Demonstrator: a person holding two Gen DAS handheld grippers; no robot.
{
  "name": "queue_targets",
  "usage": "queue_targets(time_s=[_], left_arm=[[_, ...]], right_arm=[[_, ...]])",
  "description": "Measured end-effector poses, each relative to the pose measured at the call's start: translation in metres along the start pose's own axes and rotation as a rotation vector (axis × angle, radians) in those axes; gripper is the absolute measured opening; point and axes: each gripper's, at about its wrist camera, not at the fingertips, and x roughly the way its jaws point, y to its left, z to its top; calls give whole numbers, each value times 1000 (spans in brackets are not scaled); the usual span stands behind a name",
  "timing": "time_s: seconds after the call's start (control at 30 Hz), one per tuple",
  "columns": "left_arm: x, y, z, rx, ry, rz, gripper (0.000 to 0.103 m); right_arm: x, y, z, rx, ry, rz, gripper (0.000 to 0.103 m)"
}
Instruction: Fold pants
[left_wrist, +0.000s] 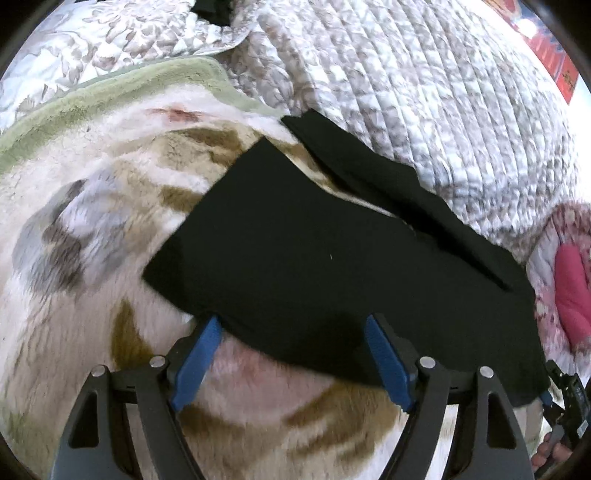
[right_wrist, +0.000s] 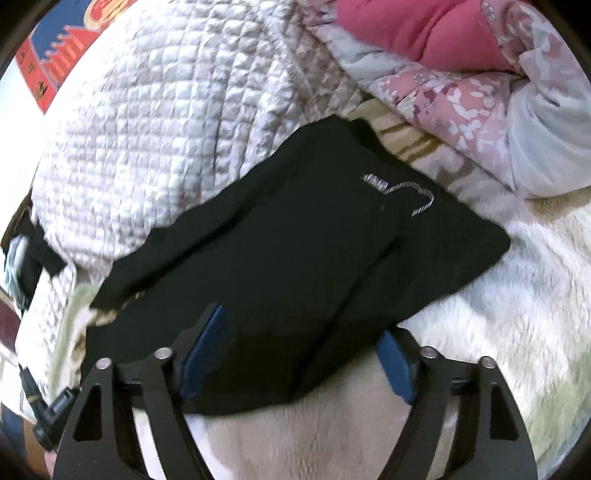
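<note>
Black pants (left_wrist: 295, 251) lie folded on a fuzzy cream and tan blanket (left_wrist: 92, 206). My left gripper (left_wrist: 292, 320) is open wide, its blue pads (left_wrist: 201, 354) on either side of the pants' near edge, which drapes over the fingertips. In the right wrist view the same pants (right_wrist: 295, 240) show a striped drawstring (right_wrist: 406, 188) near the far end. My right gripper (right_wrist: 302, 322) is open too, with the near edge of the pants between its fingers; the pads do not press on the cloth. The right gripper's body (left_wrist: 569, 406) shows at the left view's lower right edge.
A white quilted cover (left_wrist: 406, 92) is bunched up behind the pants. A pink flowered comforter (right_wrist: 461, 92) is piled at the far right. A green-edged blanket border (left_wrist: 110, 88) runs at the far left. A red and blue picture (right_wrist: 55, 62) stands beyond the bed.
</note>
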Motion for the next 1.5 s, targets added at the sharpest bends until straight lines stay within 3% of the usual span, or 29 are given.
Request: queue_targets(time_s=[0.13, 0.23, 0.27, 0.37, 0.4, 0.7, 0.93, 1.03, 1.13, 1.23, 1.33, 1.4, 1.47, 1.5], left_arm=[[6, 2, 11, -12, -10, 23, 72], [11, 3, 21, -16, -17, 39, 58], [12, 4, 25, -17, -20, 45, 48], [19, 13, 35, -50, -7, 66, 6], [19, 17, 36, -65, 0, 56, 4], [-54, 9, 30, 10, -65, 54, 4], [-104, 33, -10, 1, -63, 39, 4], [-107, 37, -28, 31, -51, 52, 4], [-89, 40, -36, 41, 18, 94, 4], [-96, 43, -35, 30, -3, 103, 6], [-109, 47, -35, 31, -37, 181, 9], [-118, 54, -36, 10, -56, 213, 9], [-126, 58, -36, -1, -84, 246, 9], [-131, 57, -35, -2, -101, 255, 10]], right_arm=[[9, -14, 15, 63, -16, -24, 49], [14, -24, 25, 102, -27, -37, 33], [16, -27, 29, 111, -30, -53, 23], [22, -37, 34, 149, -18, -54, 8], [21, -39, 35, 154, -14, -47, 6], [-39, -26, 27, 117, 1, 22, 4], [-83, -50, -19, 141, 63, 24, 4], [-83, -62, -35, 136, 89, -16, 4], [-74, -69, -40, 158, 125, -22, 5], [-82, -66, -39, 137, 113, -27, 13], [-99, -70, -44, 153, 94, -52, 20], [-112, -71, -47, 159, 84, -102, 21], [-130, -69, -45, 138, 17, -172, 36], [-139, -69, -43, 133, -26, -218, 38]])
